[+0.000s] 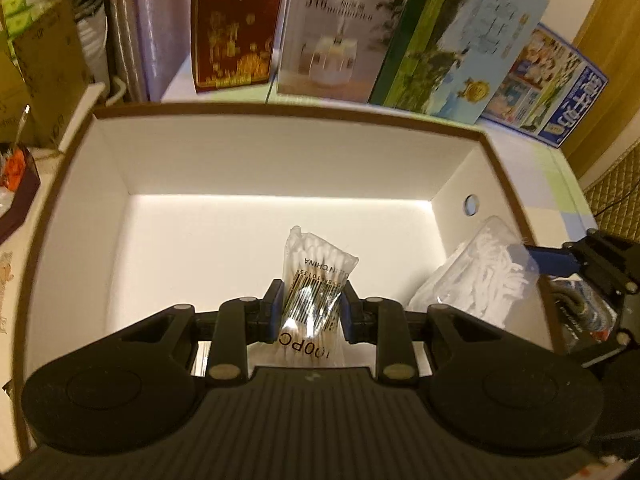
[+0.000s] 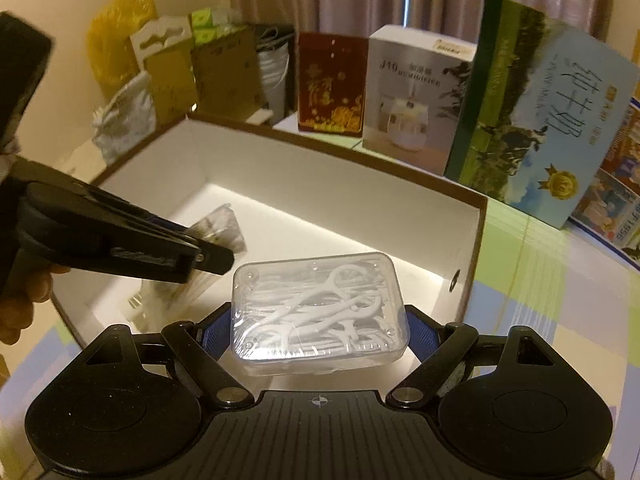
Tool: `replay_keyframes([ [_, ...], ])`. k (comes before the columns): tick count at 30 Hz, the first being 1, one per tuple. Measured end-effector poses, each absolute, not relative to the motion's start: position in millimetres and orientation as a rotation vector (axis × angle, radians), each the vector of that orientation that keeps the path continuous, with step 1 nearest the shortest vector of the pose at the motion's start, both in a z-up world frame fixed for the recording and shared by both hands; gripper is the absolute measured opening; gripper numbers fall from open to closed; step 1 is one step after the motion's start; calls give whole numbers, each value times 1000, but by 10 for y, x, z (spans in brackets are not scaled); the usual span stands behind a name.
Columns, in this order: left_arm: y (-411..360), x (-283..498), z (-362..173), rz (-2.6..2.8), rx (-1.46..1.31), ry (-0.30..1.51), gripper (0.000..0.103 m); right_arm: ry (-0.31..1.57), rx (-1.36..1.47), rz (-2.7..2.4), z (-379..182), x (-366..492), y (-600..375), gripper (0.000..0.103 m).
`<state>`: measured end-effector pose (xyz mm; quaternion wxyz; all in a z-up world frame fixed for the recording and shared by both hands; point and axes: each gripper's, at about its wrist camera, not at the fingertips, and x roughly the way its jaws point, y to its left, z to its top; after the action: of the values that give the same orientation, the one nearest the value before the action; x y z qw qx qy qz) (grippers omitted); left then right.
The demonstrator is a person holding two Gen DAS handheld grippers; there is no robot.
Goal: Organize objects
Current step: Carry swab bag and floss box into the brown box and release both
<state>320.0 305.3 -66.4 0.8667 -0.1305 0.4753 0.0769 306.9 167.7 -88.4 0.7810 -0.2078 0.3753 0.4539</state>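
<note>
My left gripper point(image 1: 311, 304) is shut on a clear packet of cotton swabs point(image 1: 316, 276) with a barcode, held over the white inside of an open brown-rimmed box point(image 1: 280, 152). My right gripper point(image 2: 316, 328) is shut on a clear plastic case of white floss picks point(image 2: 320, 312), held above the box point(image 2: 328, 200) near its right wall. In the left wrist view the floss case point(image 1: 484, 276) hangs at the right, with a blue pad of the right gripper behind it. The right wrist view shows the left gripper point(image 2: 208, 256) with the swab packet point(image 2: 218, 228) at the left.
Behind the box stand a dark red carton point(image 1: 236, 32), a white humidifier carton point(image 2: 412, 92), a large green-and-blue milk carton point(image 2: 540, 108) and another printed carton point(image 1: 548, 84). Cardboard cartons and bags point(image 2: 176, 68) crowd the back left. A pastel checked cloth point(image 2: 540, 288) covers the table.
</note>
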Motion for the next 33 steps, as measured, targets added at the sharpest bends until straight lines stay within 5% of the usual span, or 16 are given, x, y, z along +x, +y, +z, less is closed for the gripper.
replay_keyframes([
  [9, 3130, 3389, -888, 151, -300, 1043, 25, 819, -522, 982, -1013, 3167, 1799, 84],
  [26, 3144, 3275, -813, 177, -162, 1042, 71, 801, -520, 969, -1061, 3233, 1790, 84],
  [33, 3155, 3055, -684, 205, -115, 1035, 77, 824, -436, 995, -892, 3115, 1547, 84],
])
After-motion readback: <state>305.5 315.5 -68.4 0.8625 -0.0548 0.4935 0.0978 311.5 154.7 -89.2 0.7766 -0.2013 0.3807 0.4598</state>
